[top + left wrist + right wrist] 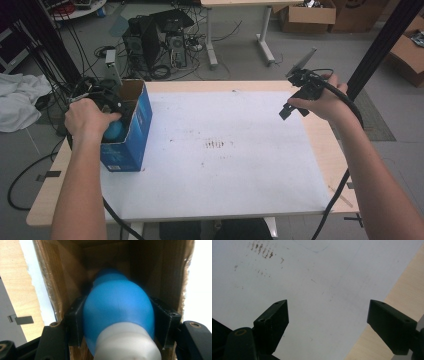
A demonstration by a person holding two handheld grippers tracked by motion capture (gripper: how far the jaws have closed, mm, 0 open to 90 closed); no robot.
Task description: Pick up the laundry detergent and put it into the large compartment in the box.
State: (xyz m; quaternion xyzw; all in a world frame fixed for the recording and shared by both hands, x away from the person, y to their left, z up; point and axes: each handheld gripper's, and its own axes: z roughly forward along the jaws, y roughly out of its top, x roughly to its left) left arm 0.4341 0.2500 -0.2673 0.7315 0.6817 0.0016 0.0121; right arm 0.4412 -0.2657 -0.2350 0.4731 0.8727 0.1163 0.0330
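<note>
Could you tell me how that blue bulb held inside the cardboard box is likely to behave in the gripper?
The blue bulb looks smooth and rounded, so it may slip or squirm between the left gripper's jaws. It seems soft rubber, probably light and squashy. Set down, its egg shape would likely roll.

This looks like a lab or technical workshop. Past the light wooden table with its white sheet (225, 170) lies a grey floor, where black computer towers (150, 42) stand in a tangle of black cables (75, 60). Brown cardboard boxes (307, 15) sit by a white-legged desk (265, 35), and black metal frame posts (380, 45) rise at the sides.
</note>
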